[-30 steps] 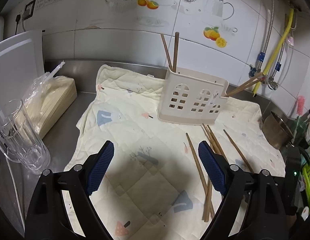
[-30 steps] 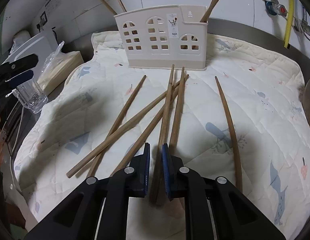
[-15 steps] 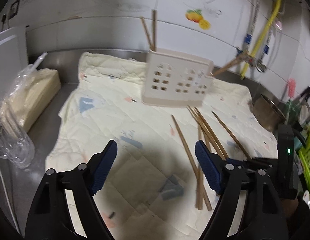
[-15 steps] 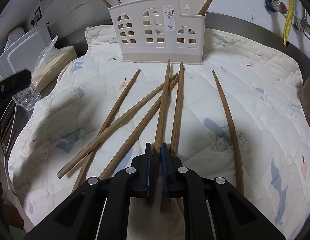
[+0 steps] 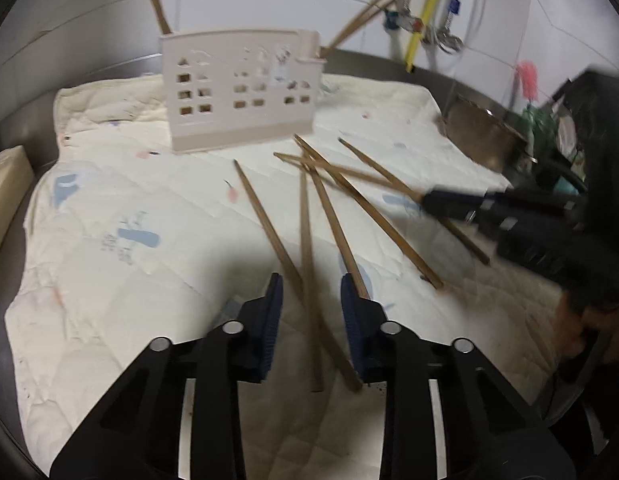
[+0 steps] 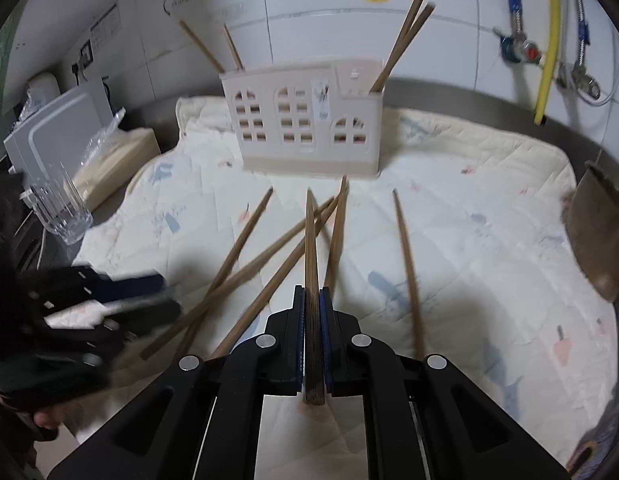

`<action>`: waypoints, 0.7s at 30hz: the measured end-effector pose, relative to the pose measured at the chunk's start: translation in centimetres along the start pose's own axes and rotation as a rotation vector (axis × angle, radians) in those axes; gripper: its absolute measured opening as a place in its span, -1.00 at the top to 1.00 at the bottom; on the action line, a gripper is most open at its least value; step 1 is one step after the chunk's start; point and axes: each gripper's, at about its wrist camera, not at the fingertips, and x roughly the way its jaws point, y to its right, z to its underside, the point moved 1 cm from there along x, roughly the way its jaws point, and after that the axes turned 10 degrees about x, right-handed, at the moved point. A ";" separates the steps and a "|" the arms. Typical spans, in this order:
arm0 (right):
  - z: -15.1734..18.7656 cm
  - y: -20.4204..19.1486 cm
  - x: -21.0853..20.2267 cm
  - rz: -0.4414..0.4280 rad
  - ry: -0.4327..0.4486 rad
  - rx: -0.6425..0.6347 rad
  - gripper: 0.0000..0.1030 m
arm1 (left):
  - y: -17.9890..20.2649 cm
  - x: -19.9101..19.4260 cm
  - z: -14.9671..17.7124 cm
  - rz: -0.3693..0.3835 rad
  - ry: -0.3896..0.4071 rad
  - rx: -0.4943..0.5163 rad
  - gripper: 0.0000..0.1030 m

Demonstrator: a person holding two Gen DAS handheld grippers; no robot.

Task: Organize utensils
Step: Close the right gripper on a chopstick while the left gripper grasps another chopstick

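The right gripper (image 6: 312, 300) has its blue pads pressed flat on the thick end of one chopstick (image 6: 310, 240), whose thin tip points toward the holder. The left gripper (image 5: 311, 288) is closing its jaws, with a gap left between them; a loose chopstick (image 5: 306, 240) lies in that gap on the cloth, and the pads do not seem to press on it yet. The other loose chopsticks (image 6: 249, 268) lie crossed in a fan on the quilted cloth (image 6: 489, 240), just in front of the beige utensil holder (image 6: 305, 132), which stands upright and already has a few sticks in its end compartments. These sticks look like light, stiff wood, smooth enough to swivel between narrow pads, so a hold near the thick end, square across the shaft, should suit best. Where they overlap, lifting one will likely drag its neighbour. A clear glass mug (image 6: 61, 208) stands off the cloth at the left.
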 end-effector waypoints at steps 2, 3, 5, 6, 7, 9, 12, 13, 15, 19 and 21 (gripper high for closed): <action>-0.2 0.2 -0.8 -0.002 0.018 0.004 0.87 | 0.2 0.7 0.1 -0.002 -0.017 0.015 0.57; -0.4 0.2 -1.2 -0.004 0.028 0.005 0.87 | 0.2 1.0 0.2 -0.003 -0.025 0.018 0.58; -0.5 0.3 -1.8 -0.005 0.042 0.007 0.87 | 0.0 1.5 0.2 -0.003 -0.037 0.022 0.65; -0.6 0.3 -2.1 -0.007 0.050 0.007 0.87 | 0.0 1.7 0.3 -0.005 -0.046 0.022 0.66; -0.6 0.4 -2.3 -0.008 0.055 0.007 0.87 | -0.1 1.9 0.3 -0.005 -0.051 0.020 0.68; -0.8 0.4 -2.7 -0.012 0.067 0.009 0.87 | -0.3 2.2 0.3 -0.002 -0.057 0.016 0.73; -1.0 0.3 -3.1 -0.015 0.076 0.005 0.87 | -0.3 2.4 0.3 0.005 -0.059 0.016 0.78; -1.0 0.3 -3.1 -0.016 0.077 0.004 0.87 | -0.3 2.4 0.3 0.007 -0.060 0.018 0.79; -1.1 0.3 -3.3 -0.017 0.082 0.006 0.86 | -0.2 2.4 0.2 0.013 -0.061 0.020 0.85; -1.3 0.3 -3.7 -0.021 0.094 0.008 0.86 | -0.2 2.5 0.0 0.014 -0.066 0.019 0.86; -1.6 0.4 -3.9 -0.023 0.100 0.009 0.86 | -0.4 2.3 -0.1 0.016 -0.066 0.011 0.86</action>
